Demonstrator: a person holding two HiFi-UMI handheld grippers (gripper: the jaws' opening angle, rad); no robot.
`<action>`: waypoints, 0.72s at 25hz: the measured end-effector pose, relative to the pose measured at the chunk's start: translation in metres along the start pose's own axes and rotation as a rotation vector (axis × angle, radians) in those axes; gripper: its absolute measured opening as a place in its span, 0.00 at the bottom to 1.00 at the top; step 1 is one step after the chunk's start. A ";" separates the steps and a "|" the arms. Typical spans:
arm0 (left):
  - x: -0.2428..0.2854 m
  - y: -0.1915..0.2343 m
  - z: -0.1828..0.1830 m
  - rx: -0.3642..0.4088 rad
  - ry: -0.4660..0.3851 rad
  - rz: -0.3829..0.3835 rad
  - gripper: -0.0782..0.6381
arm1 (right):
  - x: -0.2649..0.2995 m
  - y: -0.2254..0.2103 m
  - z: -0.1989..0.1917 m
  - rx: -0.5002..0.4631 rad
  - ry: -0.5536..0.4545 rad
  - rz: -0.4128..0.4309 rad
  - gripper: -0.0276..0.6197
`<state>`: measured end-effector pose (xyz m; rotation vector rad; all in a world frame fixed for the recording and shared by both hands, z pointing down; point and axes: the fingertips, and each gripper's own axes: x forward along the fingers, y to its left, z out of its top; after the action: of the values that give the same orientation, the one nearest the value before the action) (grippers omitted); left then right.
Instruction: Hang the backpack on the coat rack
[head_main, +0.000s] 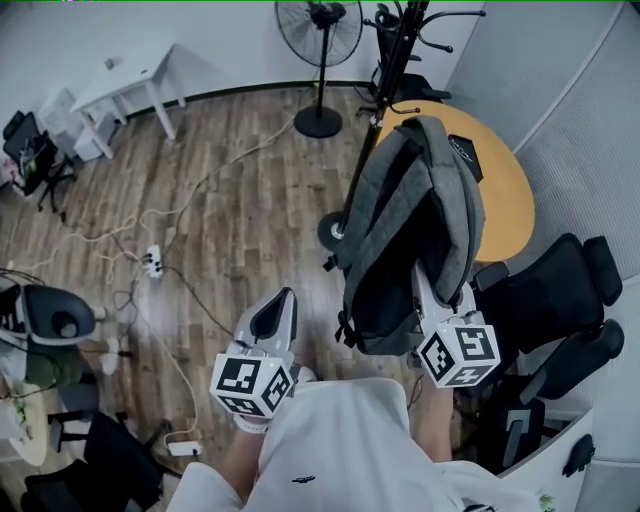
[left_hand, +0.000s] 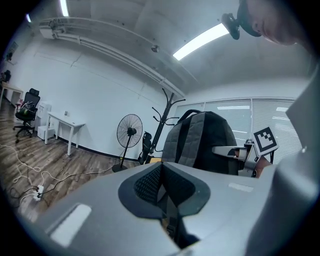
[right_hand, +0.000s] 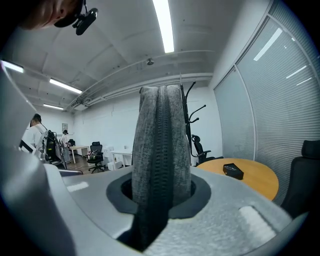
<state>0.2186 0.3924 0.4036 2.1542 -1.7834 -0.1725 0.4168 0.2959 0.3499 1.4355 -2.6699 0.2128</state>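
Observation:
The grey backpack hangs upright off the floor, held by my right gripper, which is shut on its zippered edge. Ahead of it stands the black coat rack, its pole slanting down to a round base; no part of the backpack is on its hooks. In the right gripper view the hooks stick out from behind the fabric. My left gripper is to the backpack's left, apart from it and shut with nothing in it. From the left gripper view the backpack and rack lie ahead right.
A standing fan is left of the rack. A round wooden table with a black object lies behind it, black office chairs at right. Cables and a power strip cross the wood floor; a white desk stands far left.

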 end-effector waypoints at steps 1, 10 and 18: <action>0.000 0.005 0.001 -0.007 -0.003 0.003 0.13 | 0.005 0.005 0.001 0.001 0.005 0.009 0.18; 0.013 0.041 0.008 -0.042 -0.022 0.054 0.13 | 0.053 0.024 0.000 -0.011 0.026 0.063 0.18; 0.031 0.089 0.025 -0.044 -0.017 0.126 0.13 | 0.121 0.042 -0.009 0.029 0.054 0.120 0.18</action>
<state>0.1345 0.3438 0.4139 2.0088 -1.8997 -0.1972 0.3152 0.2211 0.3743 1.2592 -2.7221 0.2974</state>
